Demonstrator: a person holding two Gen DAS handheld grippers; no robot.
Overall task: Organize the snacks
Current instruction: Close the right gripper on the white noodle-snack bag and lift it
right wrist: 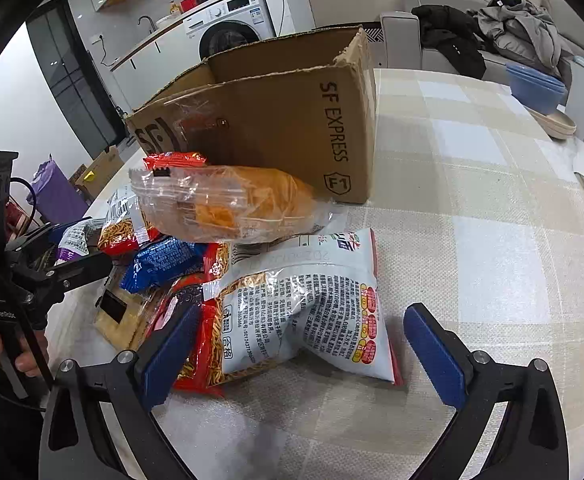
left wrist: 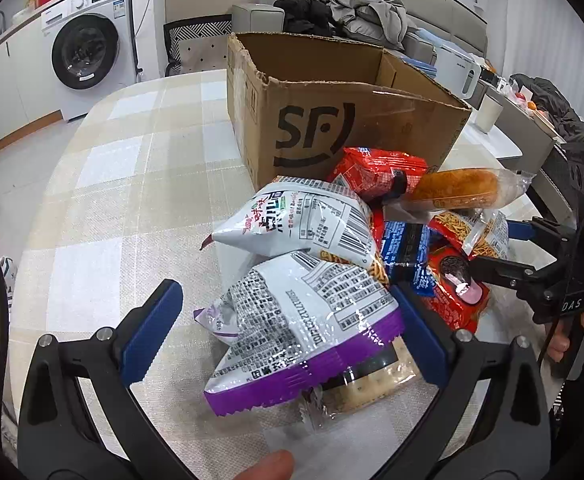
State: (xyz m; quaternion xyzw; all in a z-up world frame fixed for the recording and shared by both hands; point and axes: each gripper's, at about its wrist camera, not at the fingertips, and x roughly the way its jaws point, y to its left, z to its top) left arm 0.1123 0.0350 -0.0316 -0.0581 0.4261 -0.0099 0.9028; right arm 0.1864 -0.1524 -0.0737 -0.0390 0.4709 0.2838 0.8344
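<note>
Several snack packets lay heaped on the checked tablecloth (left wrist: 140,184) before an open cardboard box (left wrist: 331,120). From the left wrist, the left gripper (left wrist: 288,332) stood released, fingers astride a purple-edged bag (left wrist: 303,332). From the right wrist, the right gripper (right wrist: 303,348) gaped too, a white snack bag (right wrist: 311,304) lying between its fingers, untouched.

snack packets (left wrist: 323,256) heaped beside open carton (left wrist: 331,120) (seemingly empty)
</note>
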